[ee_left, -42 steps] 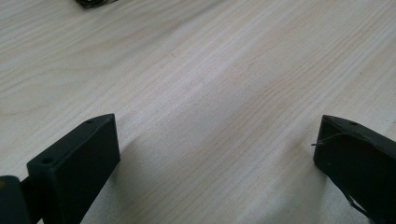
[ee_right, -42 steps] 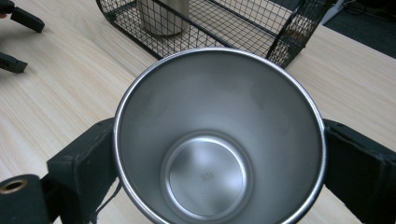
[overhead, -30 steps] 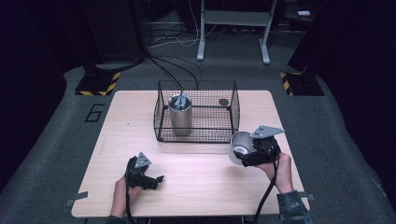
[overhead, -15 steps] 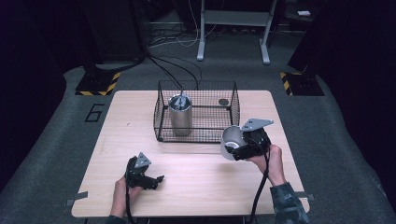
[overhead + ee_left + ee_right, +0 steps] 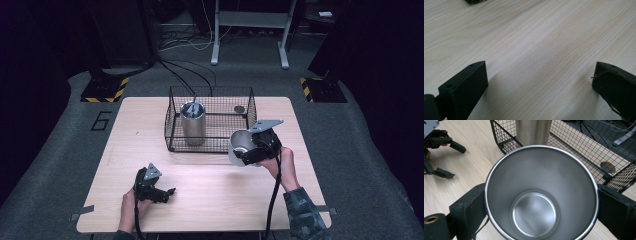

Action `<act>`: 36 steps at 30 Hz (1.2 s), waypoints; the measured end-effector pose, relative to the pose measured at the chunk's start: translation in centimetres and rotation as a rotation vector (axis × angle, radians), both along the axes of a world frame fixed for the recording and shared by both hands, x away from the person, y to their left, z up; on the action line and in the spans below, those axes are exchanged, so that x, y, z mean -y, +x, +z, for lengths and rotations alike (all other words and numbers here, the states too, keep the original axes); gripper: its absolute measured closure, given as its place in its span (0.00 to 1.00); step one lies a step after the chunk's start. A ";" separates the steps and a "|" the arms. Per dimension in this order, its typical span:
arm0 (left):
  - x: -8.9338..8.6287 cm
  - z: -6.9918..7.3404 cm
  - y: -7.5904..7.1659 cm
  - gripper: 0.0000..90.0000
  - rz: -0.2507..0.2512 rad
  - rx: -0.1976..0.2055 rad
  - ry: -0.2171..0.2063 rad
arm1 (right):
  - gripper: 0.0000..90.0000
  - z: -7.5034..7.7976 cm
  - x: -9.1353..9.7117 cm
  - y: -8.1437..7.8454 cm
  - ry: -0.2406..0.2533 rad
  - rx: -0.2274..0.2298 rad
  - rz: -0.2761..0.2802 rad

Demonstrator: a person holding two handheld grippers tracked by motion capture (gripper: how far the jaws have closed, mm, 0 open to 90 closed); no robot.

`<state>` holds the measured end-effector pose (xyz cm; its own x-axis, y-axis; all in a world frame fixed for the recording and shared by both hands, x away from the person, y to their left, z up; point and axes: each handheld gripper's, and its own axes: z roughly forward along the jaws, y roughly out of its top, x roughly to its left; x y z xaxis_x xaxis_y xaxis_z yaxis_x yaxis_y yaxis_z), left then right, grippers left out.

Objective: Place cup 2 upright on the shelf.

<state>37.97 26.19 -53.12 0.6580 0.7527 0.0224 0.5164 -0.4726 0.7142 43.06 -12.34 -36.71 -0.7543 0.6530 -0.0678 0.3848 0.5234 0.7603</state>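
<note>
Right gripper [image 5: 248, 150]: jaws clamped on opposite sides of steel cup [image 5: 541, 192], held tilted above table [image 5: 215, 200], mouth toward camera, just in front of wire basket [image 5: 172, 125]. Cup empty. Second steel cylinder [image 5: 193, 122] upright inside basket, left half. Left gripper [image 5: 167, 192]: low on table near front edge, jaws wide, nothing between them.

Risks: grip on smooth, tapered wall only; likely slip or rotation if tilted further. Basket rim close ahead; possible snag of cup or jaw on wire when lifted over. Possible knock against upright cylinder if placed too far left.
</note>
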 end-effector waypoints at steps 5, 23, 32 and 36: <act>0.0 0.0 0.0 0.00 0.001 0.000 0.000 | 0.07 0.7 -0.5 0.6 -0.002 0.006 0.014; 0.0 0.0 0.0 0.00 0.001 0.000 -0.001 | 0.07 2.9 -1.9 2.7 0.008 0.034 0.014; 0.0 0.0 0.0 0.00 0.000 0.000 0.000 | 0.07 3.7 -2.3 4.4 0.011 0.038 0.004; 0.0 0.0 0.0 0.00 0.000 0.000 0.000 | 0.07 3.9 -2.6 5.0 0.007 0.043 0.004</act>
